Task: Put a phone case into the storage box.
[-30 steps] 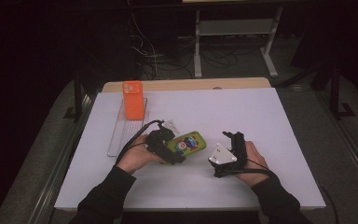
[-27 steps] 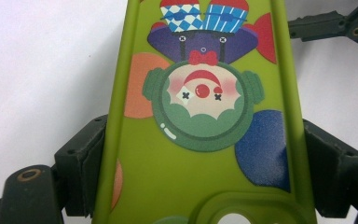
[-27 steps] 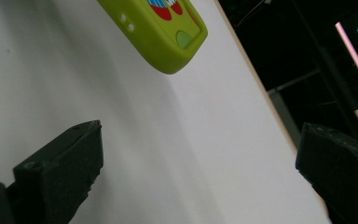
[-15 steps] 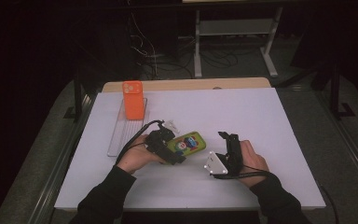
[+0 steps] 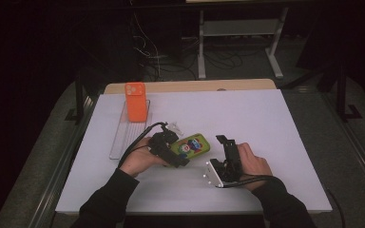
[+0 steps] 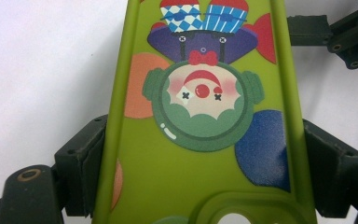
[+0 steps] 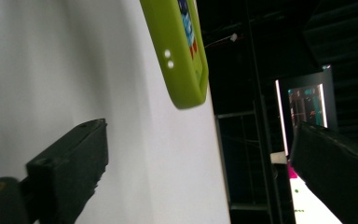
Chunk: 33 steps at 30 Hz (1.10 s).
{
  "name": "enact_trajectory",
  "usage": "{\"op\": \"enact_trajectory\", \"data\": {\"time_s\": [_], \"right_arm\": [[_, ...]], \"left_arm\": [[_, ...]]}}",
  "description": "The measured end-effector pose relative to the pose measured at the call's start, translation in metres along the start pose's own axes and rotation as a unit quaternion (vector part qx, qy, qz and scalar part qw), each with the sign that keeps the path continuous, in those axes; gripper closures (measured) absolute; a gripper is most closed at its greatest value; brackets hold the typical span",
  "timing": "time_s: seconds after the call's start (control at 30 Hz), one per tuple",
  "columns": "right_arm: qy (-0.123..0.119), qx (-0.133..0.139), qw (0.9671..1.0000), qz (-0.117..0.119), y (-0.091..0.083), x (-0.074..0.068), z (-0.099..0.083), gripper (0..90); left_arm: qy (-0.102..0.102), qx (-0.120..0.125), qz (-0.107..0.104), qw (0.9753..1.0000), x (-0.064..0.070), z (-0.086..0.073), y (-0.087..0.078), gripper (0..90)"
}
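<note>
A green phone case (image 5: 192,145) printed with a clown lies flat on the white table (image 5: 256,114). My left gripper (image 5: 172,155) is shut on it; in the left gripper view its pads (image 6: 81,156) press both long edges of the case (image 6: 200,140). My right gripper (image 5: 225,148) is turned on its side just right of the case, open and holding nothing. In the right gripper view the case's end (image 7: 179,56) hangs ahead of the spread jaws of that gripper (image 7: 200,158), apart from both. The right gripper's black jaws (image 6: 342,35) also appear beyond the case in the left gripper view.
An orange phone (image 5: 136,101) stands upright at the far end of a clear ribbed tray (image 5: 122,135) on the table's left. A small white clip (image 5: 175,127) lies behind my left gripper. A wooden strip (image 5: 195,86) borders the far edge.
My right gripper has slid left toward the green case and rolled onto its side. The left gripper and the case have stayed put.
</note>
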State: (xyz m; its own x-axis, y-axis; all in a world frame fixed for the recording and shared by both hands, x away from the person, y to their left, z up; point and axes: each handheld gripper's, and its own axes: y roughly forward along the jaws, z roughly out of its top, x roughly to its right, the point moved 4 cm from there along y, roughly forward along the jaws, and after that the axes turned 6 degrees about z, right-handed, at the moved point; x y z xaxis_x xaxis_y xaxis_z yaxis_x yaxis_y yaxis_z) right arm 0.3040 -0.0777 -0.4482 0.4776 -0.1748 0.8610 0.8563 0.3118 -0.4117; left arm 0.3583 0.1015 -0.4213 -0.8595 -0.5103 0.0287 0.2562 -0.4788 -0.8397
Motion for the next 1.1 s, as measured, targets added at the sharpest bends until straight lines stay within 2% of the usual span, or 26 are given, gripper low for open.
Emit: {"op": "enact_trajectory", "data": {"time_s": [0.03,0.07,0.1,0.13,0.17,0.2,0.27,0.3,0.33,0.37,0.4,0.47,0.67,0.73,0.83,0.87,0.9,1.07,1.1], "right_arm": [[-0.001,0.001,1.0,-0.002,0.0,-0.001,0.001,6.3],[-0.019,0.002,0.9998,-0.003,0.0,0.0,0.002,7.8],[-0.025,0.004,0.9997,-0.004,0.0,0.0,0.004,9.3],[-0.014,0.004,0.9999,-0.007,0.001,-0.002,0.005,11.7],[-0.024,0.001,0.9997,-0.005,0.001,-0.002,0.006,13.3],[-0.018,-0.002,0.9998,-0.005,0.001,-0.003,0.008,14.3],[-0.022,0.003,0.9997,-0.01,0.002,-0.004,0.011,19.1],[-0.032,0.006,0.9994,-0.013,0.002,-0.003,0.013,20.1],[-0.053,0.008,0.9984,-0.019,0.003,-0.002,0.014,21.4],[-0.058,0.011,0.998,-0.024,0.004,-0.002,0.015,22.8],[-0.055,0.013,0.9982,-0.019,0.005,-0.004,0.016,23.4],[-0.068,0.009,0.9974,-0.023,0.006,-0.004,0.018,26.3],[-0.076,0.018,0.9967,-0.019,0.007,-0.007,0.024,40.3],[-0.079,0.02,0.9965,-0.02,0.007,-0.008,0.025,43.9],[-0.09,0.024,0.9954,-0.019,0.006,-0.008,0.027,47.7],[-0.087,0.026,0.9956,-0.024,0.006,-0.009,0.028,49.1],[-0.088,0.028,0.9954,-0.024,0.006,-0.009,0.028,50.9],[-0.097,0.026,0.9949,-0.01,0.006,-0.013,0.03,60.5],[-0.1,0.027,0.9946,-0.009,0.006,-0.013,0.03,62.9]], "left_arm": [[0.0,-0.001,-0.001,1.0,0.001,0.0,0.0,15.2],[-0.007,0.003,0.0,1.0,0.002,0.001,0.001,15.2],[-0.006,0.003,-0.001,1.0,0.003,0.001,0.002,15.1],[-0.002,0.001,0.0,1.0,0.003,0.001,0.002,15.2],[0.008,-0.005,0.0,1.0,0.002,0.001,0.001,15.2],[0.008,-0.004,0.0,1.0,0.003,0.001,0.002,15.2],[0.013,-0.009,0.001,0.9999,0.003,0.001,0.002,15.1],[0.0,0.003,-0.002,1.0,0.006,0.002,0.004,15.1],[0.004,0.001,-0.002,1.0,0.006,0.002,0.004,15.1],[0.014,-0.003,-0.001,0.9999,0.006,0.002,0.004,15.1],[0.013,-0.002,-0.002,0.9999,0.006,0.003,0.005,15.1],[0.013,-0.002,-0.002,0.9999,0.007,0.003,0.005,15.1],[0.008,0.002,0.0,1.0,0.009,0.004,0.008,15.1],[0.018,-0.008,-0.001,0.9998,0.01,0.003,0.007,15.1],[0.019,-0.002,-0.001,0.9998,0.011,0.005,0.008,15.1],[0.012,0.005,-0.002,0.9999,0.013,0.005,0.009,15.1],[0.015,0.005,-0.005,0.9999,0.014,0.006,0.009,15.1],[0.016,0.008,-0.006,0.9998,0.015,0.007,0.009,15.1],[0.028,0.0,-0.006,0.9996,0.013,0.006,0.008,15.1]]}}
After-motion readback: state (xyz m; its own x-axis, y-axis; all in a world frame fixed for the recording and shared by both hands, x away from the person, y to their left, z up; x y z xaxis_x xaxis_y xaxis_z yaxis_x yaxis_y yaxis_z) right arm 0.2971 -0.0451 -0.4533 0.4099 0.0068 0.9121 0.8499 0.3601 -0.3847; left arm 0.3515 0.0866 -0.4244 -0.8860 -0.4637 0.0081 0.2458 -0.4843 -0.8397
